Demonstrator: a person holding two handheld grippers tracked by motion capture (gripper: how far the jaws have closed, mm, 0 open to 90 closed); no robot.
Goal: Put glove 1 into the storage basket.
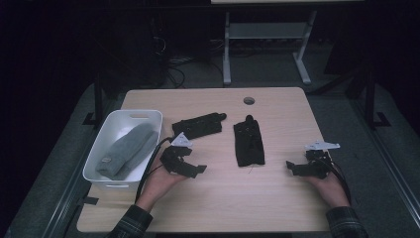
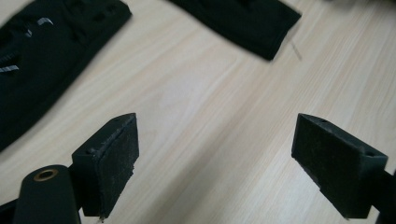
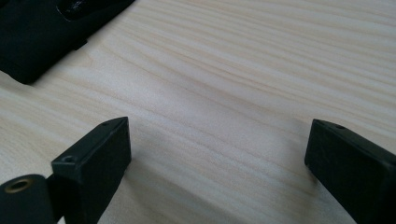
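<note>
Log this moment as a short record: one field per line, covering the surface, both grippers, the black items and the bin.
surface: light wooden table
left gripper: open, holding nothing, low over the table beside the basket
right gripper: open, holding nothing, near the table's right edge
left black glove: flat on the table, just beyond the left gripper
right black glove: flat, mid-table, between the two grippers
white basket: at the table's left edge
grey cloth: folded, lying inside the basket
</note>
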